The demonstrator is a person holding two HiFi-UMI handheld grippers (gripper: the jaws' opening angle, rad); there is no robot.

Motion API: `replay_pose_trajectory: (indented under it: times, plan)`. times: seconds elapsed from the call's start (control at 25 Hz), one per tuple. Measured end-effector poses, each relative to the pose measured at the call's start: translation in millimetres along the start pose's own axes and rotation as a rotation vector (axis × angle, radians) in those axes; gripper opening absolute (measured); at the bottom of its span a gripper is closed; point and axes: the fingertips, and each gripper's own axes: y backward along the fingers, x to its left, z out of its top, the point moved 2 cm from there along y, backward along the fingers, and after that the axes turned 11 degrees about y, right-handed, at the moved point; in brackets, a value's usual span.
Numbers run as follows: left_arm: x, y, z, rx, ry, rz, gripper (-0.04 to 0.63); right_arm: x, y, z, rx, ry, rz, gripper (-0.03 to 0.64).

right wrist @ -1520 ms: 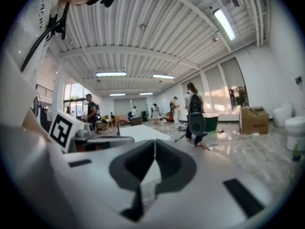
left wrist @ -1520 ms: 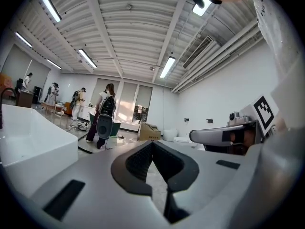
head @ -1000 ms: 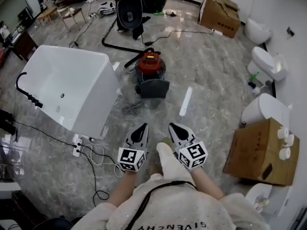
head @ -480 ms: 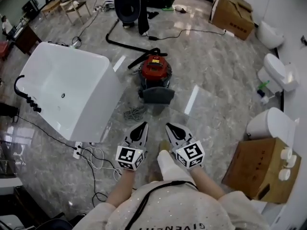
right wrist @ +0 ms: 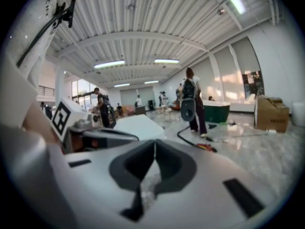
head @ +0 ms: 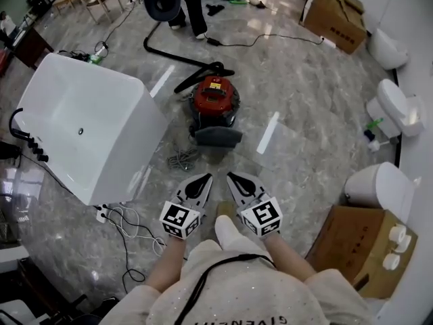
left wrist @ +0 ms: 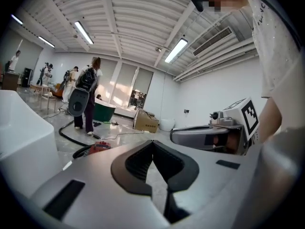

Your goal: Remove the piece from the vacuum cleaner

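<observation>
The red vacuum cleaner [head: 214,99] stands on the marble floor ahead of me, with a grey piece [head: 216,136] at its near side and a black hose [head: 183,59] trailing away behind it. My left gripper [head: 206,177] and right gripper [head: 231,177] are side by side in front of my body. Both point at the vacuum, about a gripper's length short of it, shut and holding nothing. In the left gripper view the vacuum [left wrist: 99,147] shows low at the left, beyond the closed left gripper [left wrist: 153,142]. The right gripper [right wrist: 155,141] is closed too, and the red vacuum [right wrist: 206,147] lies far off.
A white bathtub [head: 88,131] stands close on the left, with a power strip and loose cables [head: 111,215] at its foot. A coiled cable [head: 179,158] lies beside the vacuum. Toilets [head: 380,189] and a cardboard box [head: 352,246] line the right. A person [head: 193,2] stands beyond.
The view has advanced slightly toward the vacuum, and the bathtub has slid left in the picture. Both grippers stay shut and side by side. The far person has shifted left.
</observation>
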Motion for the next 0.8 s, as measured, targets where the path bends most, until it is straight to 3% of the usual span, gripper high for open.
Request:
replay_pose_trajectory:
  times: [0.24,0.52,0.8]
  plan:
    - [20.4,-21.9,-0.2,0.003,0.049,0.026,0.021,-21.5,-18.4,-19.1,0.032,0.009,0.01,0.015]
    - [68.6,-44.7,2.0,0.027,0.103,0.066,0.021,-44.7,-55.6,-46.4,0.092,-0.064,0.01,0.015]
    - [121.4,-80.9,-0.6,0.074,0.113,0.072,0.021,-67.8,-109.7,-56.6,0.15,-0.068,0.032,0.015]
